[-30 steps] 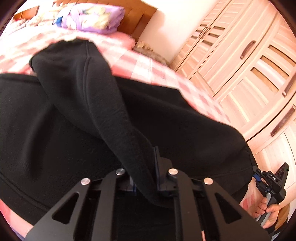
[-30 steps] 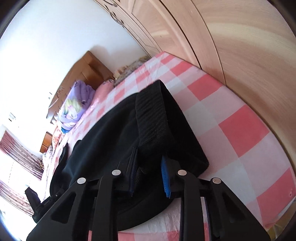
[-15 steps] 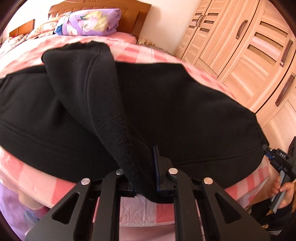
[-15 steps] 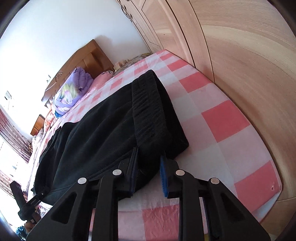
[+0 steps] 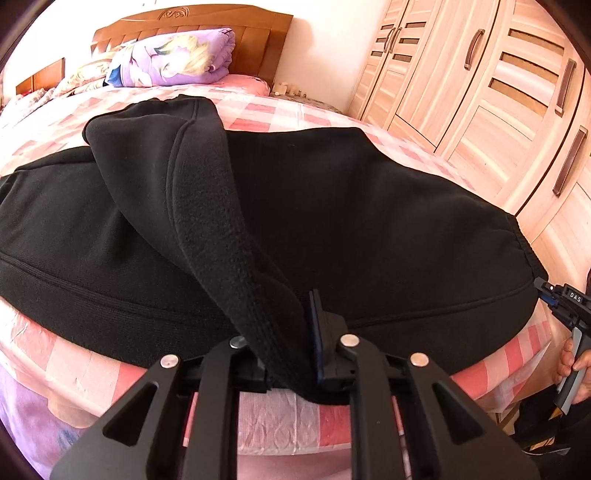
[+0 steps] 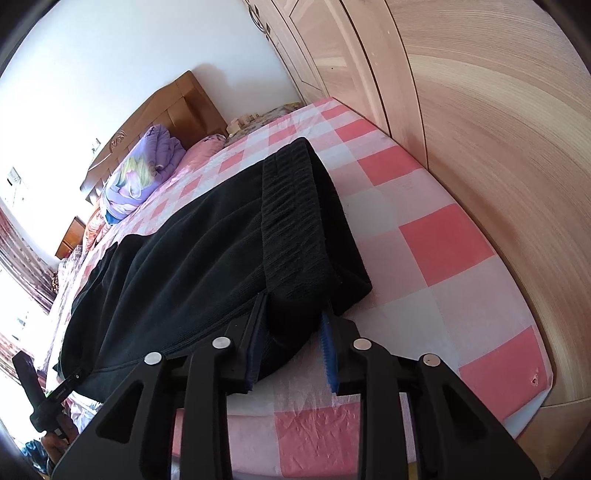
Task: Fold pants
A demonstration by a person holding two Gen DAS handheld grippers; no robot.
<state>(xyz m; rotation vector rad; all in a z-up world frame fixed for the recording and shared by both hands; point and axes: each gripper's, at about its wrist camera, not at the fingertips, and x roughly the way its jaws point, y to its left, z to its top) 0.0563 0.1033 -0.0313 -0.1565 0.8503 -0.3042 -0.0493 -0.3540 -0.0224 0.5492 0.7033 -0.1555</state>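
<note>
Black fleece pants (image 5: pixel 351 221) lie across the pink checked bed (image 5: pixel 280 110), folded lengthwise, one leg end lifted toward me. My left gripper (image 5: pixel 291 350) is shut on that leg's cuff at the bed's near edge. In the right wrist view the pants (image 6: pixel 192 266) stretch away to the left, and my right gripper (image 6: pixel 291 339) is shut on the ribbed waistband (image 6: pixel 291 221) corner. The right gripper also shows at the far right of the left wrist view (image 5: pixel 554 295), and the left gripper at the lower left of the right wrist view (image 6: pixel 66 387).
A folded purple quilt (image 5: pixel 173 59) lies by the wooden headboard (image 5: pixel 192 22). A light wood wardrobe (image 5: pixel 498 92) stands close along the bed's right side; in the right wrist view its wall (image 6: pixel 480 129) is right beside the mattress edge (image 6: pixel 517 295).
Both grippers have pulled back toward the bed's near edge with the pants, which now lie flatter and more stretched out. The grips have not changed.
</note>
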